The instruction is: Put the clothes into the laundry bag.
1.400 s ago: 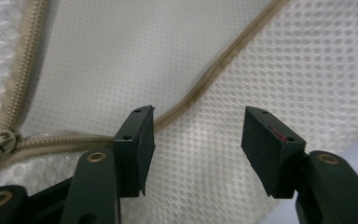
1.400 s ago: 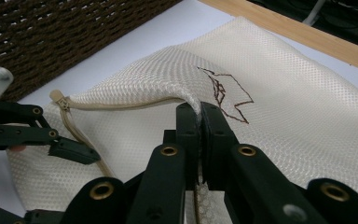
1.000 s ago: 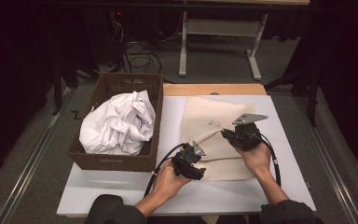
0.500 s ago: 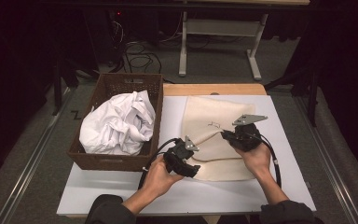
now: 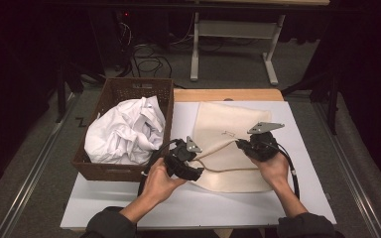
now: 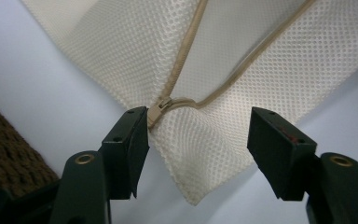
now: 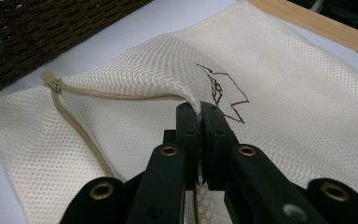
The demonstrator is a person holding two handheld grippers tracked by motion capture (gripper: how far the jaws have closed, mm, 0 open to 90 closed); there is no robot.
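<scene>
A cream mesh laundry bag (image 5: 233, 126) lies flat on the white table (image 5: 302, 163), its zipper mouth gaping at the near end. My right gripper (image 5: 240, 145) is shut on the upper mesh layer beside the zipper and lifts it, as the right gripper view shows (image 7: 199, 114). My left gripper (image 5: 197, 171) is open at the bag's near-left corner. In the left gripper view (image 6: 198, 130) that corner sits between the wide jaws. The beige zipper slider (image 6: 157, 108) rests against the left-hand jaw. The slider (image 7: 50, 79) also appears in the right gripper view.
A dark woven basket (image 5: 129, 89) stands at the table's left, heaped with crumpled white cloth (image 5: 124, 131). A dark stitched mark (image 7: 223, 93) sits on the bag. A wooden strip (image 5: 228, 94) runs along the far edge. Bare table lies near the person.
My left gripper has moved up and to the left, toward the basket, staying at the bag's corner. The right gripper has kept still with its hold on the mesh.
</scene>
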